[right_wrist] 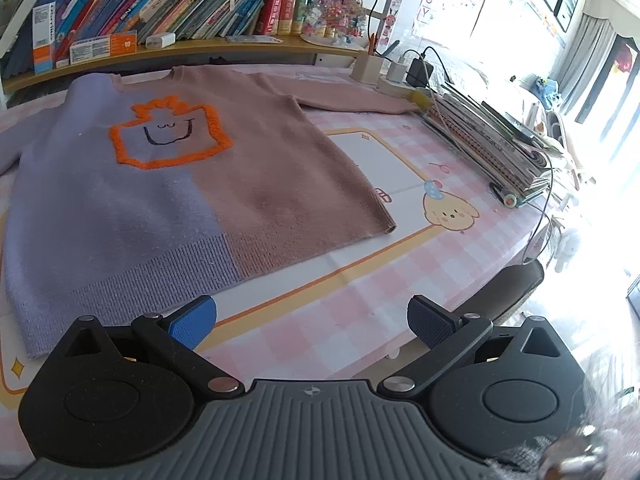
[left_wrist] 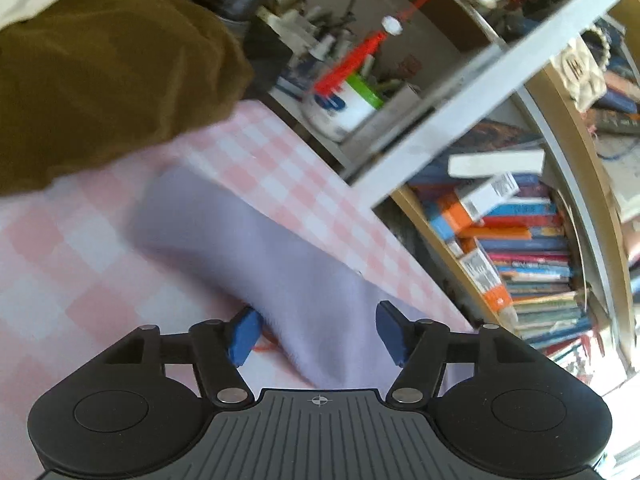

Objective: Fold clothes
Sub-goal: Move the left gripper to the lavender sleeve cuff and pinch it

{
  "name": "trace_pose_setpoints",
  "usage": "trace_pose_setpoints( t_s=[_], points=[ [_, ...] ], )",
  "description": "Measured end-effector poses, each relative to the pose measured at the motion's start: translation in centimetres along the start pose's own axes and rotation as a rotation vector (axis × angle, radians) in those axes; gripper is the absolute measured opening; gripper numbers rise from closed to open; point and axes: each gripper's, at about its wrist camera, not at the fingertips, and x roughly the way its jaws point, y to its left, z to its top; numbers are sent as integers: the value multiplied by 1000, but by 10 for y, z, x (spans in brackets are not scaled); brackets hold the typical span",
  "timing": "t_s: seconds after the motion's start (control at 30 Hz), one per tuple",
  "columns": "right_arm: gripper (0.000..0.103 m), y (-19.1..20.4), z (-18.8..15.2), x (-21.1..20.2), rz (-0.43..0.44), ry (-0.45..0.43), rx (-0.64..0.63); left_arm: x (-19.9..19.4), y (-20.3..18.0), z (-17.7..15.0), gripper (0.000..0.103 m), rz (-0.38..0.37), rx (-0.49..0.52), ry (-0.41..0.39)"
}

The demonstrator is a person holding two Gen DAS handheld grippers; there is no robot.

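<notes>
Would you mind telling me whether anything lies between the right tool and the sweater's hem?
Nothing visible does. The right tool hangs open above bare checked tablecloth, and the sweater lies flat just ahead and to its left. The stack of books sits well off to the right.

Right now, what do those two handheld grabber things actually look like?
Both look alike: the left gripper and right gripper have a grey ribbed body with a small crosshair mark, black round-ended linkages with silver pins, and blue textured pads.

Sweater (right_wrist: 168, 168) flat on table (right_wrist: 360, 280), bookshelf (right_wrist: 160, 4) behind it, stack of books (right_wrist: 492, 140) to its right.
</notes>
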Motion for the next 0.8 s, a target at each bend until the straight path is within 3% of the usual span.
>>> trace_pose_setpoints(
  t_s=[0.13,0.3,0.37,0.47,0.53,0.8],
  points=[
    [103,-1,0,0,-4,-1,1,0,0,2,63,29,-5,-27],
    [103,-5,1,1,-19,1,18,-6,20,18,59,85,-84,-98],
    [103,-5,2,2,-18,1,20,-6,28,22,36,100,-116,-96],
    [103,-3,3,3,-11,-4,13,-5,40,25,10,117,-173,-85],
    [103,0,5,3,-1,-10,2,-4,45,27,3,116,-190,-84],
    [103,4,14,8,23,-38,-8,-15,35,42,3,100,-119,-144]
  ],
)
